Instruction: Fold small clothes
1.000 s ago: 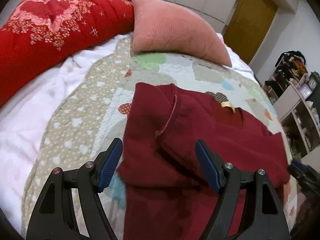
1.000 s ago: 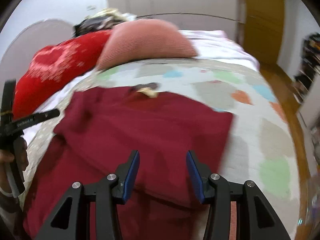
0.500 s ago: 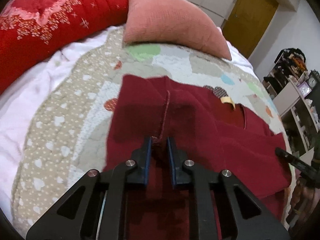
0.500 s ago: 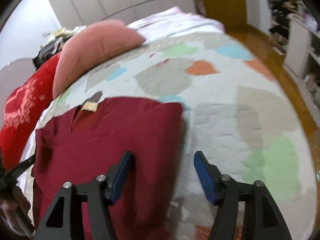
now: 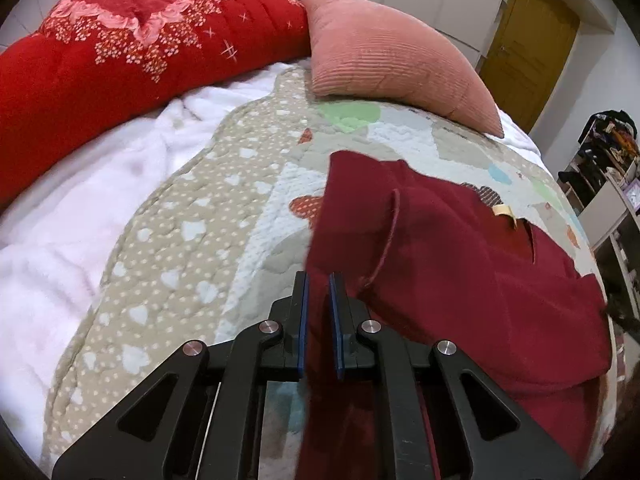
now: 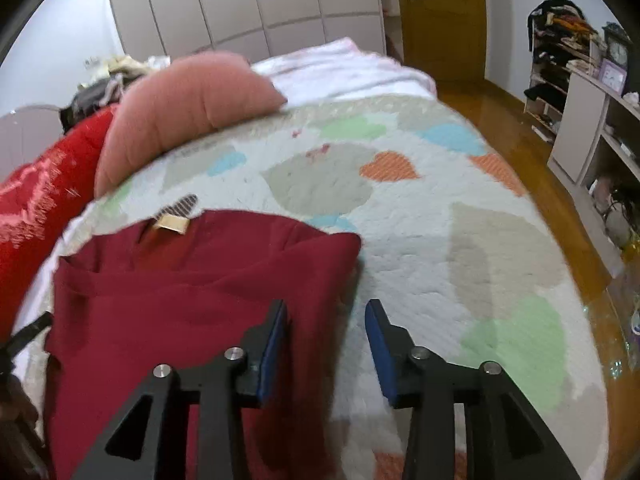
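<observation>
You have open quilt (image 6: 460, 248) right of the maroon garment (image 6: 192, 292); toward the bed's head, the pink pillow (image 6: 188, 96) and red blanket (image 5: 120, 64) block passage.

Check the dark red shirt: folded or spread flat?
Partly folded: the dark red shirt has both sleeves turned in over its body on the quilt.

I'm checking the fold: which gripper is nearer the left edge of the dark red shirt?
Left. The left gripper is shut on the dark red shirt at that edge. The right gripper, jaws opening, straddles the opposite edge over the quilt.
</observation>
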Action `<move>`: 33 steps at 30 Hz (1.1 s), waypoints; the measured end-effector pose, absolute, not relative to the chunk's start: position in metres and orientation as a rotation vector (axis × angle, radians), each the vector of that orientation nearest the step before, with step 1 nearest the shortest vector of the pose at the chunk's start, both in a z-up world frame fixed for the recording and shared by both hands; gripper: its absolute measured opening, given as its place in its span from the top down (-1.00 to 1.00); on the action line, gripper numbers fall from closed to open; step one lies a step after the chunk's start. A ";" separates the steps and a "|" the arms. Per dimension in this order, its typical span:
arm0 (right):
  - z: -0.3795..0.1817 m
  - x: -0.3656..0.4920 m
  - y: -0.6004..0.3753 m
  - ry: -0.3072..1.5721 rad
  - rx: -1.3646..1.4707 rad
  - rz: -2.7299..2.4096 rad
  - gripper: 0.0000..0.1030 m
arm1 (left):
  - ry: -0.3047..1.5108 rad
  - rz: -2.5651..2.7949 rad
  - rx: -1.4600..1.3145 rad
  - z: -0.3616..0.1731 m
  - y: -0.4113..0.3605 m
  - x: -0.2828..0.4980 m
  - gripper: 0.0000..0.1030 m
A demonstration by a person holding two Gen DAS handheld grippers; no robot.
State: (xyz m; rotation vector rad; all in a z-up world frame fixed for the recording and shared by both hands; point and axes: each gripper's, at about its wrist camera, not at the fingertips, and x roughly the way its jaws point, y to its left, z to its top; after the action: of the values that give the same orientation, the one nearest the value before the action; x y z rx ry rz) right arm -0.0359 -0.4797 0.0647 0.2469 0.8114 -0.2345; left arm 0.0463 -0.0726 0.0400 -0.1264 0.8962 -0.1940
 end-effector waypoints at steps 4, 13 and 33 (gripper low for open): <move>0.073 -0.058 -0.450 0.798 0.173 -0.112 0.24 | 0.905 -0.194 -0.181 0.043 -0.068 0.044 0.83; 0.049 -0.064 -0.421 0.905 0.115 -0.088 0.21 | 0.854 -0.259 -0.171 0.070 -0.079 0.054 -0.06; 0.062 -0.071 -0.414 0.858 0.167 -0.037 0.13 | 0.905 -0.358 -0.057 0.068 -0.099 0.074 0.90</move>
State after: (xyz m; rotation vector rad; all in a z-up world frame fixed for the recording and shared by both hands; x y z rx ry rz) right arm -0.0707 -0.4140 0.0615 0.1669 0.8576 -0.0371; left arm 0.0742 -0.0992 0.0679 -0.0567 0.9053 -0.3580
